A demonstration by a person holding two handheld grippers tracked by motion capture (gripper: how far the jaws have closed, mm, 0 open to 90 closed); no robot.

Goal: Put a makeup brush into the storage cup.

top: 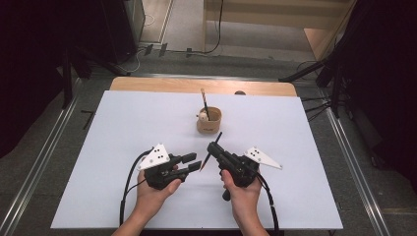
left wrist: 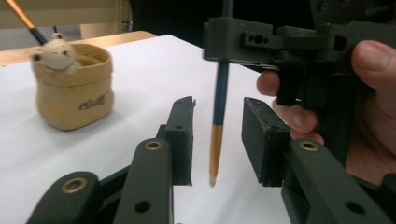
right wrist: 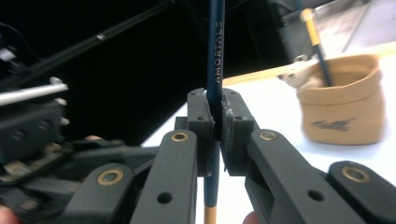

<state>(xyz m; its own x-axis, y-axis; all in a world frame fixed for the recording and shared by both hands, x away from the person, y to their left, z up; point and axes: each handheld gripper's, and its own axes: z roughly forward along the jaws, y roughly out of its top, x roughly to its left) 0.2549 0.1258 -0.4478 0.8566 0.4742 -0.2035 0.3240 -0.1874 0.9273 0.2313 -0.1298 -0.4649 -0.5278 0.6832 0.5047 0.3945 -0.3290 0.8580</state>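
Note:
A dark blue pencil [top: 211, 151] with a tan end is clamped between the pads of my right gripper [top: 213, 147], which is shut on it; in the right gripper view the pencil [right wrist: 215, 56] stands upright through my right gripper [right wrist: 217, 105]. My left gripper [top: 194, 163] sits just left of it. In the left gripper view the pencil's lower end [left wrist: 217, 140] hangs in the gap of my left gripper [left wrist: 218, 121], whose jaws stand apart without touching it, so that gripper is open. Farther back stands a tan cup [top: 209, 121] holding a second pencil [top: 204, 103].
The white table sheet [top: 123, 128] lies on a wooden tabletop [top: 147, 84]. A small white figure [left wrist: 53, 51] perches on the rim of the cup [left wrist: 74, 93]. Dark stands and cables flank the table beyond both side edges.

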